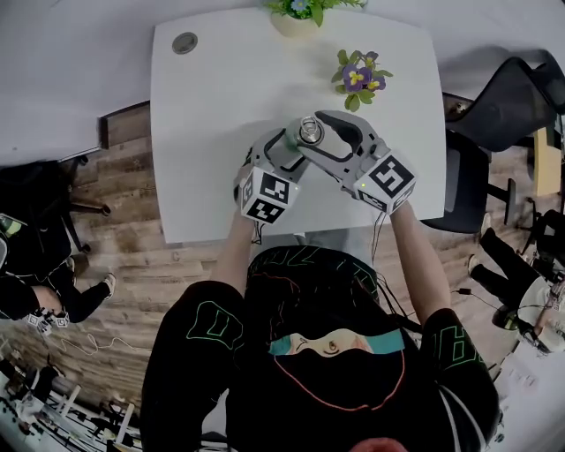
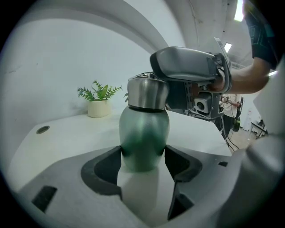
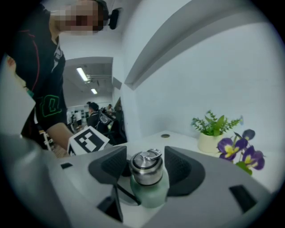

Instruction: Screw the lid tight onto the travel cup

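A green travel cup [image 2: 143, 138] with a steel lid [image 2: 148, 92] stands upright on the white table [image 1: 212, 132]. My left gripper [image 2: 143, 162] is shut on the cup's lower body, both dark pads pressed to its sides. In the right gripper view the lid [image 3: 146, 167], with a small ring on top, sits between the jaws of my right gripper [image 3: 145, 169], which stands open with a narrow gap beside the lid. From the head view only the lid [image 1: 309, 131] shows, with my left gripper [image 1: 297, 146] and my right gripper [image 1: 309, 132] meeting around it near the table's front edge.
A small pot of purple flowers [image 1: 357, 78] stands just behind the cup, and a green plant in a cream pot [image 1: 300, 13] is at the far edge. A round cable grommet [image 1: 184, 42] sits at the far left corner. A black chair [image 1: 503, 106] is right of the table.
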### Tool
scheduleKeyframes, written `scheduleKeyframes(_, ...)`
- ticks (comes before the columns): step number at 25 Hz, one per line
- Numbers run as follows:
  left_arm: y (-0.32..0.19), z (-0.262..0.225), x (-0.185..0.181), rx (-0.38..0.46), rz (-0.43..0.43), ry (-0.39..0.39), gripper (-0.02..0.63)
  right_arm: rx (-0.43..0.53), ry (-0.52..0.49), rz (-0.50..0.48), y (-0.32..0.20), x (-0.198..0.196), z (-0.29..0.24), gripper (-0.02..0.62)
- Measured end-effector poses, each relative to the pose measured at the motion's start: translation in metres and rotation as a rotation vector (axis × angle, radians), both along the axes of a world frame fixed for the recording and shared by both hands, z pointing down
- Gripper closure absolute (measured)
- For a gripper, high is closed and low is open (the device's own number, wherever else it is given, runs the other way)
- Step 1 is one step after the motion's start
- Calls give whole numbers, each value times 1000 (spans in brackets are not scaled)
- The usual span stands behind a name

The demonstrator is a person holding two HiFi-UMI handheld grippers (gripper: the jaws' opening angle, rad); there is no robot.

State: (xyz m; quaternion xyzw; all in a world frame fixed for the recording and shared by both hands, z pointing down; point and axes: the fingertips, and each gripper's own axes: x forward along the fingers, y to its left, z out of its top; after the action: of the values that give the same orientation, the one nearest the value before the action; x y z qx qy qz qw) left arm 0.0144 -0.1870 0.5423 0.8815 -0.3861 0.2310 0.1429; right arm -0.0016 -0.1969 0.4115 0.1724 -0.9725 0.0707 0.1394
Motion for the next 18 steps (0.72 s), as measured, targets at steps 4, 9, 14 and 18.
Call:
scheduleKeyframes(4, 0, -1, 0, 9, 0, 0, 288, 38, 116, -197, 10, -6, 1, 313)
scheduleKeyframes(9, -1, -1, 1, 10, 43, -25, 285, 35, 127, -338, 2, -9, -6, 311)
scheduleKeyframes(14, 1, -8, 4, 20, 85, -7, 250, -10, 159, -508, 9, -14, -5, 328)
scheduleKeyframes(18, -6, -15, 6, 44, 76, 11, 253, -26, 155, -576, 10, -18, -5, 372)
